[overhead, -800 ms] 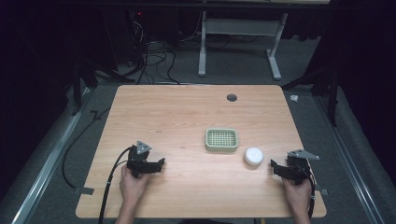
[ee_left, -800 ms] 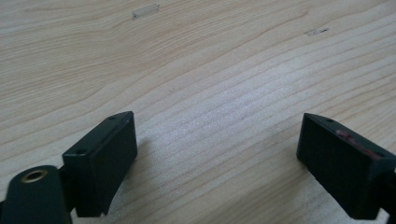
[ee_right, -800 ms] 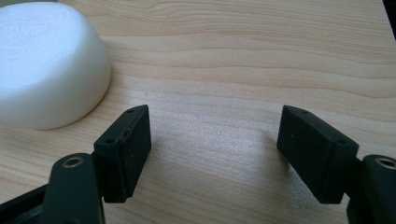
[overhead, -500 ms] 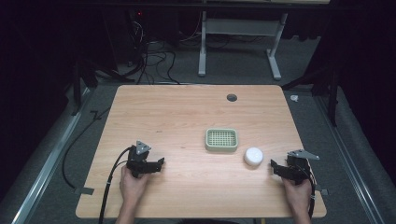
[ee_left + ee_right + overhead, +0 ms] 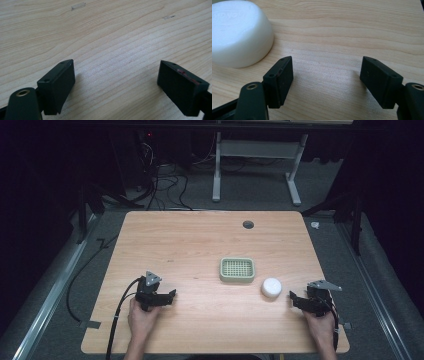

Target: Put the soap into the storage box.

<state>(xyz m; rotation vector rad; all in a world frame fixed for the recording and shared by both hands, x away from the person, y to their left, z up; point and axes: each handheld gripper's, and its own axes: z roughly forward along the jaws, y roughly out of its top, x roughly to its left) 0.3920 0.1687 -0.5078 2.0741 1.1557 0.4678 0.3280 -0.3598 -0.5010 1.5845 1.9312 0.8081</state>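
Nothing has shifted since the earlier frames that we can see: both hands rest at the near edge of the bench [image 5: 190, 240], left tongs [image 5: 167, 296] and right tongs [image 5: 293, 299] in the same spots. We note both tongs spread wide and empty, jaws over bare wood in each gripper view. White soap bar [image 5: 271, 287] lies just beside the right tongs, right of the green slotted dish [image 5: 237, 269], apart from it.

Table [image 5: 200, 240] light wood, fine grain lines, one dark round hole [image 5: 248, 224]. Tray [image 5: 237, 269] pale green, grid pattern inside. Soap [image 5: 271, 287] plain white. Left gripper [image 5: 170, 296] and right gripper [image 5: 293, 299] black, grey top plates. Red smear on one left jaw. Floor [image 5: 250, 195] grey.
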